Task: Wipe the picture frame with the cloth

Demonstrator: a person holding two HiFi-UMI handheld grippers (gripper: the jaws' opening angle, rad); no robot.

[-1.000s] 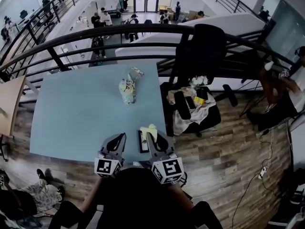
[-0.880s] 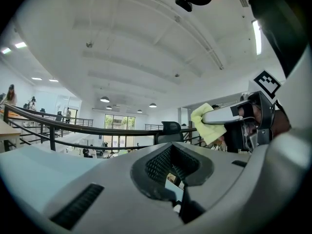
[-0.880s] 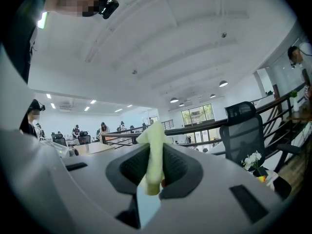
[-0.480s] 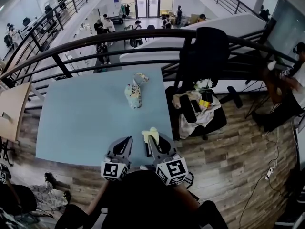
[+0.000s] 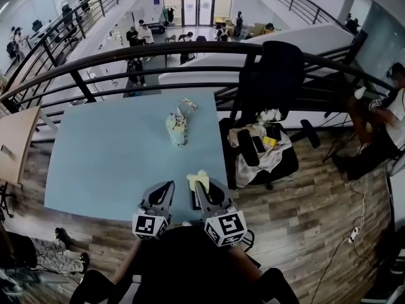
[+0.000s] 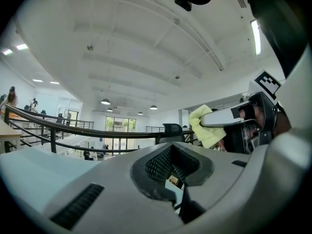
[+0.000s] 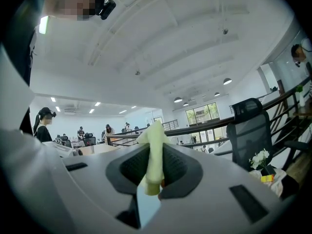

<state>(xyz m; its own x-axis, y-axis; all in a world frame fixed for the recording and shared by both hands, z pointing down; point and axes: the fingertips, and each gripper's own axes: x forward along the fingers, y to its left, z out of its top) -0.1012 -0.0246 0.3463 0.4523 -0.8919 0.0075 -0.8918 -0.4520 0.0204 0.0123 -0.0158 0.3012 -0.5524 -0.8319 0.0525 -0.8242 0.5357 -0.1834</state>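
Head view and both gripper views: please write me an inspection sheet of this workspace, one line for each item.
Surface: blue table beside a railing.
Job's things: yellow cloth in the right gripper; dark picture frame at the near edge, partly hidden.
Clutter: patterned bundle on the far side.
Grippers: left gripper shut, holding nothing; right gripper shut on the cloth.
Cables: white cable with a power strip on the wood floor.
Surroundings: black railing, office chair piled with clothes, people on the floor below.

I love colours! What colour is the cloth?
The cloth is pale yellow, clearest in the right gripper view.
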